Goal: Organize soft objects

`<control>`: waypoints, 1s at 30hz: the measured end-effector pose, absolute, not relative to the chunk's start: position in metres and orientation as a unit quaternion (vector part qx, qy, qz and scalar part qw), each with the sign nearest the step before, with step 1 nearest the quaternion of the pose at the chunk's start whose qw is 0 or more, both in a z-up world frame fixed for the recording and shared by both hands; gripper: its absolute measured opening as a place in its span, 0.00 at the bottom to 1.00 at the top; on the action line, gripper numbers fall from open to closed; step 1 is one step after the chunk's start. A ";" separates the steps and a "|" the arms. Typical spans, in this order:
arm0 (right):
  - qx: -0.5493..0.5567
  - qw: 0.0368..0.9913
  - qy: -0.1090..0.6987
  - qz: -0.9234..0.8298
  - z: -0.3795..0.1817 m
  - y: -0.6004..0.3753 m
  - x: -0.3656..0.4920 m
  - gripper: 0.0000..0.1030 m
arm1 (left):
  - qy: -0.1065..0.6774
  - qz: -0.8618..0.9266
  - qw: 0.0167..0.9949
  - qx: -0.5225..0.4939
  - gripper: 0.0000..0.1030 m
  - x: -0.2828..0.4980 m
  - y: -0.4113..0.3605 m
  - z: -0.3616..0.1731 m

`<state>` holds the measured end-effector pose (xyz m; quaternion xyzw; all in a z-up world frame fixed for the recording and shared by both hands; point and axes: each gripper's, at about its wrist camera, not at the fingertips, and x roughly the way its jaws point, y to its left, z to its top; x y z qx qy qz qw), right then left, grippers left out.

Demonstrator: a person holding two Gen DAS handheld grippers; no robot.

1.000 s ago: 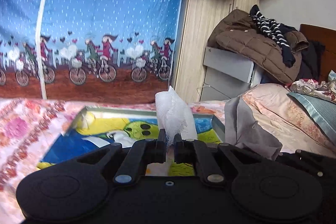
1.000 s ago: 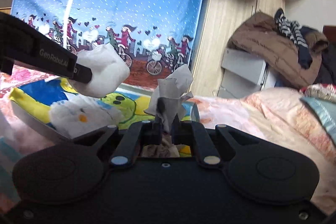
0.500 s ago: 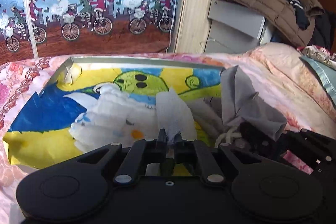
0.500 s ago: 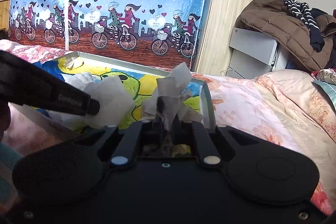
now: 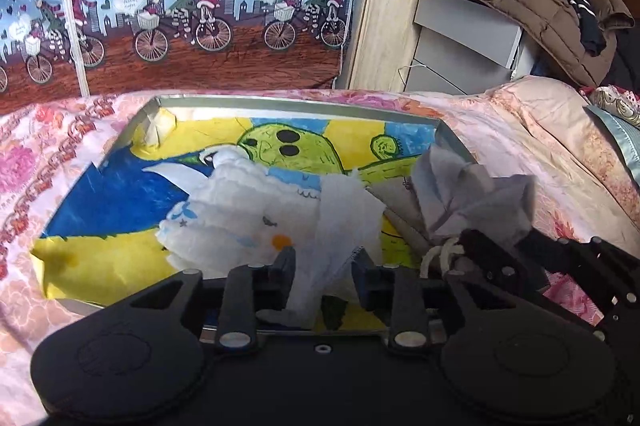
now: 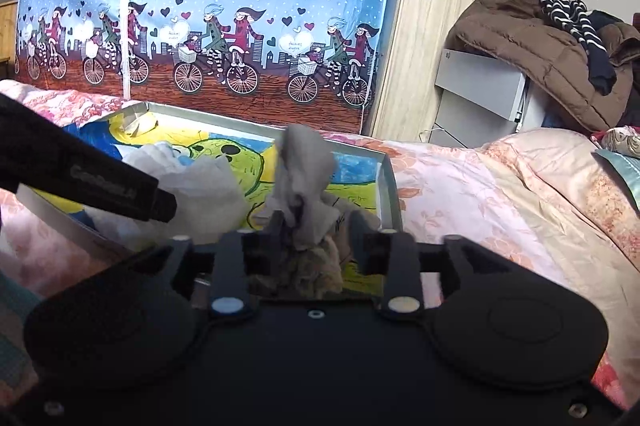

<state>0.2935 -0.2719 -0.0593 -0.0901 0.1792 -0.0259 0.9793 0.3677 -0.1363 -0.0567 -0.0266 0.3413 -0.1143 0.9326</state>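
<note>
Presently both grippers have just been opening: left gripper (image 5: 322, 268) slack around the white cloth (image 5: 280, 214), right gripper (image 6: 316, 240) around the grey cloth (image 6: 306, 178), both inside the tray (image 5: 288, 101) on the floral bedspread (image 5: 532, 146); left gripper crowds the right's view.

Even daylight, sharp, fisheye-warped edges

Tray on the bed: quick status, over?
Left gripper and right gripper just opening. White cloth and grey cloth loose between the fingers, in the tray. Nothing blocking.
</note>
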 end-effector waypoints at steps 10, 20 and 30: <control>-0.057 0.983 0.168 -0.043 -0.030 -0.284 0.259 0.86 | 0.291 -0.101 0.951 -0.027 0.67 0.323 -0.116 -0.002; -0.033 0.992 0.119 -0.020 0.022 -0.286 0.187 1.00 | 0.187 -0.077 0.978 -0.045 0.99 0.241 -0.085 0.055; 0.024 0.998 0.060 -0.005 0.034 -0.270 0.073 1.00 | 0.133 -0.058 0.987 -0.063 0.99 0.141 -0.048 0.078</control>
